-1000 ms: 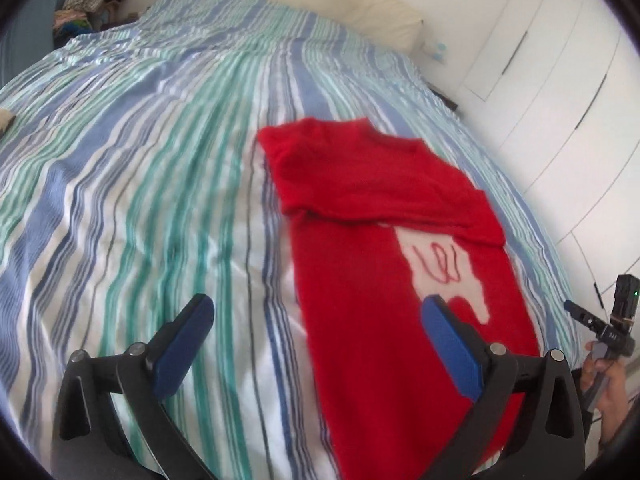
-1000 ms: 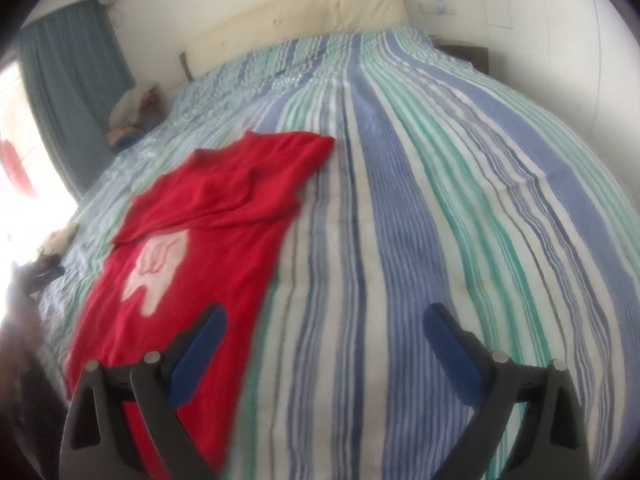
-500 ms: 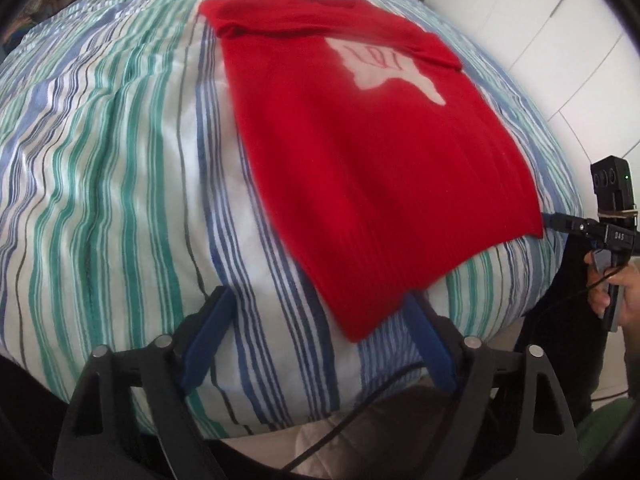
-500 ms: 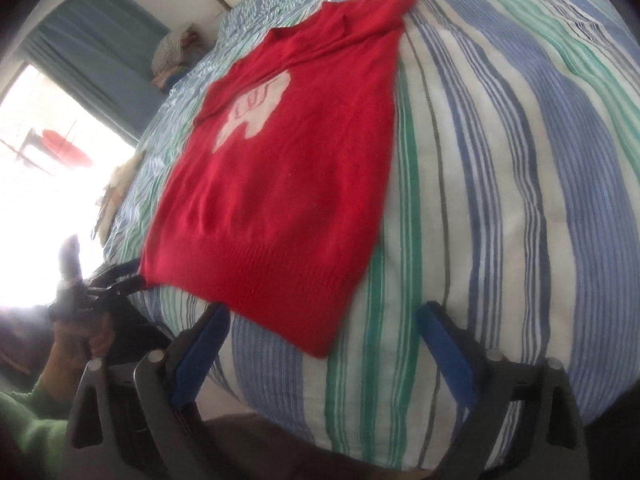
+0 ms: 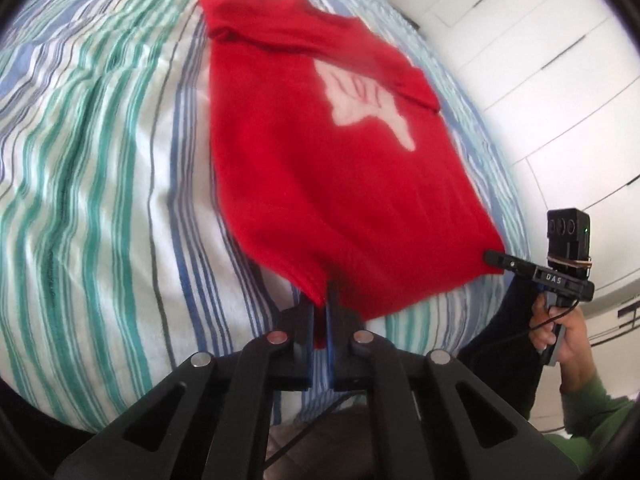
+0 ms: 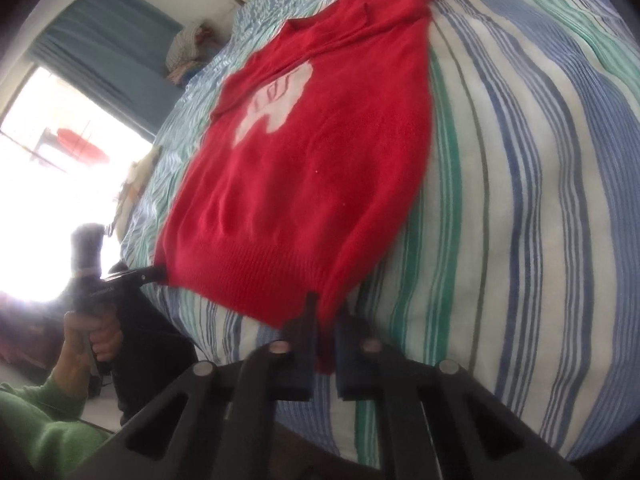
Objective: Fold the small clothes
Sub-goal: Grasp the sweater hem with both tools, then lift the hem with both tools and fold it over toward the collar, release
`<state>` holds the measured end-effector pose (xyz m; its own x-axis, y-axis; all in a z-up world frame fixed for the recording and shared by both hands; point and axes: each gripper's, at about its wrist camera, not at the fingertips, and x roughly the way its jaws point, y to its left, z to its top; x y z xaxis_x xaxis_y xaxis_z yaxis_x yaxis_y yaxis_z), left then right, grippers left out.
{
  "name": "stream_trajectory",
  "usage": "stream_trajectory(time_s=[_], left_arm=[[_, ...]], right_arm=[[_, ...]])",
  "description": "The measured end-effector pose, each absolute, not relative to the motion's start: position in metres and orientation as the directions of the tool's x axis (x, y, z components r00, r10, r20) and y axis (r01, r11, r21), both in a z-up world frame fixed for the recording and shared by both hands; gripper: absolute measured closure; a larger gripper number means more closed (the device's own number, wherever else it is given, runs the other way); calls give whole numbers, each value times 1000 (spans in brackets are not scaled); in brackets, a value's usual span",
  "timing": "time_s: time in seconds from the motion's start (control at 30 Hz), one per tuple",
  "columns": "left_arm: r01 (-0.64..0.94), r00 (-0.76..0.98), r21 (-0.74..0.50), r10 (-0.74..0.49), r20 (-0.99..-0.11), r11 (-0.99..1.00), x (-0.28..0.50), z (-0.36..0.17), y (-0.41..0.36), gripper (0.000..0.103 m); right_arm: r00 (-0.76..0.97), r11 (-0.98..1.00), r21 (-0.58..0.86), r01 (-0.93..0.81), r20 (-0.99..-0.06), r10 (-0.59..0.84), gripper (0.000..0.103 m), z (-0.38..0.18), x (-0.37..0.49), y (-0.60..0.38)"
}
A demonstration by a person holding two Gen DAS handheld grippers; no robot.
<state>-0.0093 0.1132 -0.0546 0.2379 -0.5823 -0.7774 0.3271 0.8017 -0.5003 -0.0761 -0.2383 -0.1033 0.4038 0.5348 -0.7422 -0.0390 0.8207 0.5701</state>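
L gripper (image 5: pixel 320 300): jaws nearly shut, pinching the near-left hem corner of the red sweater (image 5: pixel 320 168); a strip of red is showing between the pads.
R gripper (image 6: pixel 326 312): jaws likewise closed down, clamping the near-right hem corner; red fabric is sitting in the gap.
R gripper, L-wrist view: tip is touching the sweater's far hem corner; R hand (image 5: pixel 560 332) is wrapping the handle, green sleeve behind.
L hand (image 6: pixel 96 332): gripping its handle at lower left in R-wrist view, backlit, details blurry.
Sweater: lying flat on the bed (image 5: pixel 100 200), hem twd the foot edge, neck twd the far end; sleeves are lying folded across the chest.
White motif (image 6: pixel 276 108): sitting mid-chest w/ red squiggle lines.
Bed cover: blue/green/white stripes, running lengthwise.
Far L: clothes pile (image 6: pixel 192 48) by blue curtain (image 6: pixel 112 60); bright window beside it.
Far R: white cupboard doors (image 5: pixel 540 60).
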Motion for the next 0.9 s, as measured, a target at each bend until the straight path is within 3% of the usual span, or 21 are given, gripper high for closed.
stream_trajectory(time_s=[0.27,0.37,0.67,0.73,0.77,0.8,0.83,0.9], left_arm=[[352,487,-487,-601,-634,799,119,9,104,101],[331,523,-463,-568,-636,823,186,11,87,101],[202,559,-442,-473,-681,874,316,-33,59,99],[154,532,-385,-405,-744,910,336,-43,56,91],[120,521,-364,-370,-769,924,344,-45,58,75],[83,526,-357,-345,-777,930,348,-44,64,54],[56,556,-363,-331,-763,930,347,-38,74,47],[46,614,-394,-337,-714,918,339,-22,92,27]], right_arm=[[617,825,560,-78,-623,481,97,-32,13,-271],[665,807,590,-31,-590,457,97,-27,83,-290],[670,772,620,139,-633,388,96,-60,246,-321],[702,745,652,144,-598,387,93,-67,259,-328],[694,738,658,152,-602,394,82,-70,266,-329],[683,731,659,175,-616,393,56,-73,272,-333],[686,725,662,190,-618,385,41,-73,274,-336],[726,723,667,181,-587,360,37,-64,270,-344]])
